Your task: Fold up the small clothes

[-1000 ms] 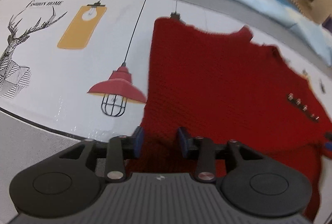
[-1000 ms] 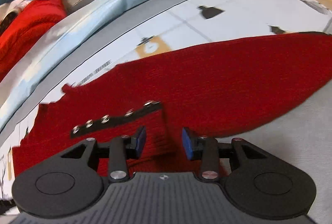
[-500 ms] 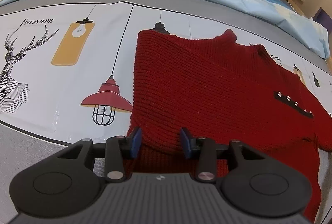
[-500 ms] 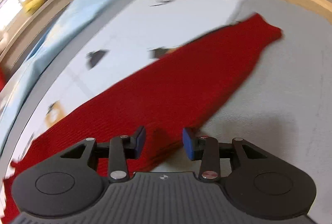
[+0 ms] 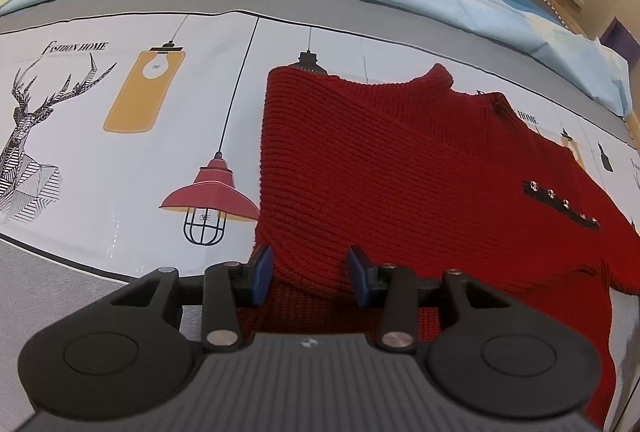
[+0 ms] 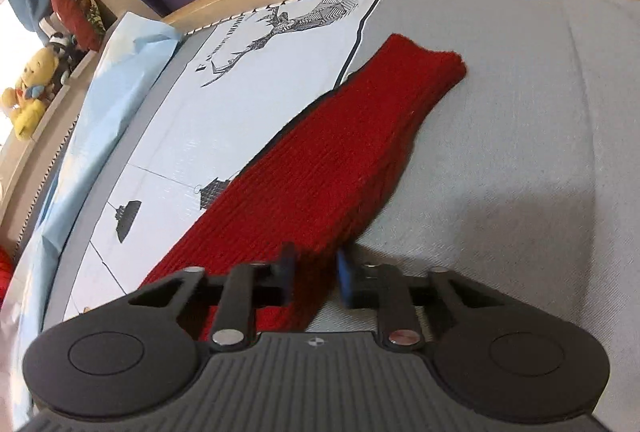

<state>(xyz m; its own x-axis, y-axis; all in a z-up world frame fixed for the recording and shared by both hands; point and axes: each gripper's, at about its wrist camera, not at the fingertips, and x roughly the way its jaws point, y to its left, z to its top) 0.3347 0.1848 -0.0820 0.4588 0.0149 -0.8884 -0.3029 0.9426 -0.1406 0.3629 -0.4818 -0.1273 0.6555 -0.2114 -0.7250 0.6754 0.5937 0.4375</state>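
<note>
Your red sweater (image 5: pixel 420 167) lay flat on the printed bed cover (image 5: pixel 120 159), its sleeve (image 6: pixel 320 167) stretched out onto the grey part of the bed. Your left gripper (image 5: pixel 308 274) stood spread over the sweater's near edge, pinching nothing, while your right gripper (image 6: pixel 314 278) was closing with the sleeve's edge between its pads. I judge that the thick knit could slip free if only the outer edge was caught, leaving the sleeve fold crooked.
</note>
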